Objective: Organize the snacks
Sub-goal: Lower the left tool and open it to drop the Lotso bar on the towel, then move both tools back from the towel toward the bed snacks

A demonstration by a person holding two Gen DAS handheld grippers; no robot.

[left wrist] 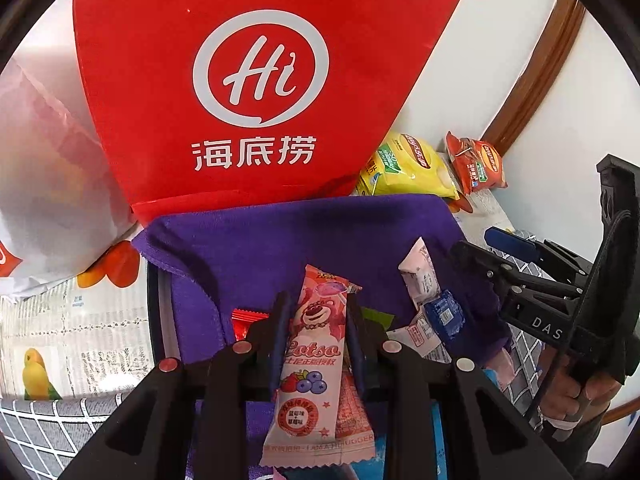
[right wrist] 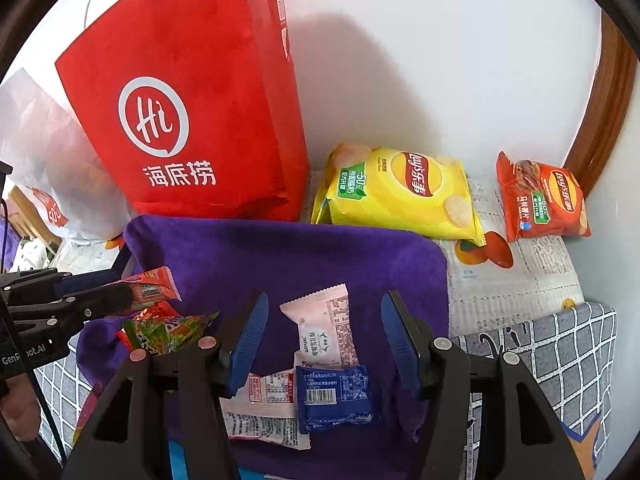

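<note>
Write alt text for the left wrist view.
The left gripper is shut on a pink Lotso snack bar above a purple towel scattered with small packets. A red Hi bag stands behind, chip bags to its right, and the right gripper reaches in from the right.

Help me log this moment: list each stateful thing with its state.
Left hand-held gripper: shut on pink Lotso packet.
Right hand-held gripper: open, holding nothing.
Red bag: standing upright.
Yellow chip bag: lying down.
Purple cloth: spread under the small snacks.
</note>
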